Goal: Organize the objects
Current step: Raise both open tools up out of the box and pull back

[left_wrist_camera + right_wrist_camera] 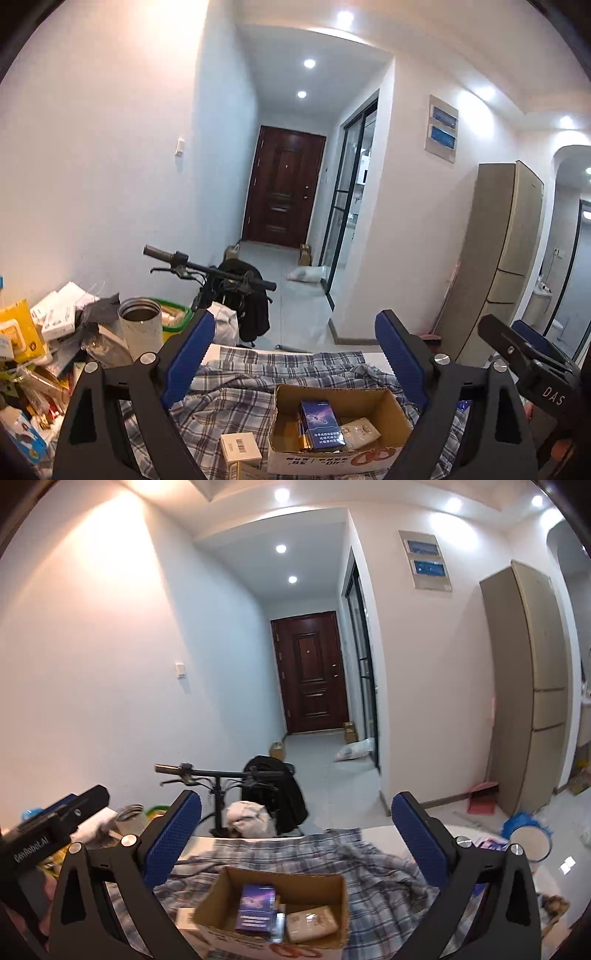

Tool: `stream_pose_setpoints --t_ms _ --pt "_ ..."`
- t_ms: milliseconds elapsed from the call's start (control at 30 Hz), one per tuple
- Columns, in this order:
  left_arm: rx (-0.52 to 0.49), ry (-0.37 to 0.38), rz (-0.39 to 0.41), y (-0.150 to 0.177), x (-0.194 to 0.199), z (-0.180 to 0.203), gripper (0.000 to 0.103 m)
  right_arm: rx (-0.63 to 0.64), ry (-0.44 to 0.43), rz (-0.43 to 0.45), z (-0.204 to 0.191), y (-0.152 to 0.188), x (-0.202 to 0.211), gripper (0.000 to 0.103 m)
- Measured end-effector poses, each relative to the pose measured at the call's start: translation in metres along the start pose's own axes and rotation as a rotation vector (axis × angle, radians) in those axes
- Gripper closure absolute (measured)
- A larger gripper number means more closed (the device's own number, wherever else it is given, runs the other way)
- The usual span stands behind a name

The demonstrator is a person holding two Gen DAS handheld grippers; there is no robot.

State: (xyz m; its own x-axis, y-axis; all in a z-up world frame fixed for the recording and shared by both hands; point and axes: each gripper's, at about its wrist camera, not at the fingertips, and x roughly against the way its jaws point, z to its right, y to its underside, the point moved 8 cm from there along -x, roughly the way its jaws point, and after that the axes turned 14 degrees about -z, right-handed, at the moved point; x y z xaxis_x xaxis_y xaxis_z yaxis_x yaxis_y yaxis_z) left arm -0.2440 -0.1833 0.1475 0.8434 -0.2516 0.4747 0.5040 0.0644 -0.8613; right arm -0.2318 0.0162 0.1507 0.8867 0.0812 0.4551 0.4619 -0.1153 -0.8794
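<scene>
A: What lay on the table (380, 832)?

B: A plaid cloth (236, 391) covered its middle. On the cloth, toward the near edge, stood an open box (334, 430). Inside it were a blue pack (321, 424) and a pale packet (360, 432).

A: So how far was the sorting?

B: Only begun, I think. A big pile (40, 354) of packets and a steel cup (140, 325) waited at the left edge, and a white carton (241, 446) lay just beside the box.

A: And the tools?

B: The left gripper (295, 347) and the right gripper (295, 830) both hung over the box, fingers spread wide, holding nothing.
</scene>
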Motion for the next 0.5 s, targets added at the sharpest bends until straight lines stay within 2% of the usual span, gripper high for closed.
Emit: stream_pose_setpoints --t_ms 67,100,233,300,433,500 --pt "-0.019 -0.015 0.03 -0.001 0.01 0.004 0.008 0.017 -0.007 0.004 -0.005 0.0 0.002 0.0" --pt "-0.025 -0.019 0.041 -0.002 0.013 0.005 0.0 0.024 -0.005 0.01 -0.006 0.0 0.004 0.0" --pt "-0.05 -0.074 0.133 -0.006 0.03 0.01 0.0 0.034 -0.012 0.055 -0.009 -0.002 0.021 0.0" --pt "-0.047 -0.097 0.146 -0.007 0.033 0.009 0.0 0.028 -0.018 0.084 -0.01 -0.003 0.03 0.0" --pt "-0.062 -0.075 0.146 -0.007 0.04 0.013 0.0 0.047 -0.028 0.11 -0.015 -0.004 0.042 0.0" --pt "-0.053 -0.086 0.17 -0.007 0.046 0.013 0.0 0.061 -0.023 0.116 -0.017 -0.005 0.045 0.0"
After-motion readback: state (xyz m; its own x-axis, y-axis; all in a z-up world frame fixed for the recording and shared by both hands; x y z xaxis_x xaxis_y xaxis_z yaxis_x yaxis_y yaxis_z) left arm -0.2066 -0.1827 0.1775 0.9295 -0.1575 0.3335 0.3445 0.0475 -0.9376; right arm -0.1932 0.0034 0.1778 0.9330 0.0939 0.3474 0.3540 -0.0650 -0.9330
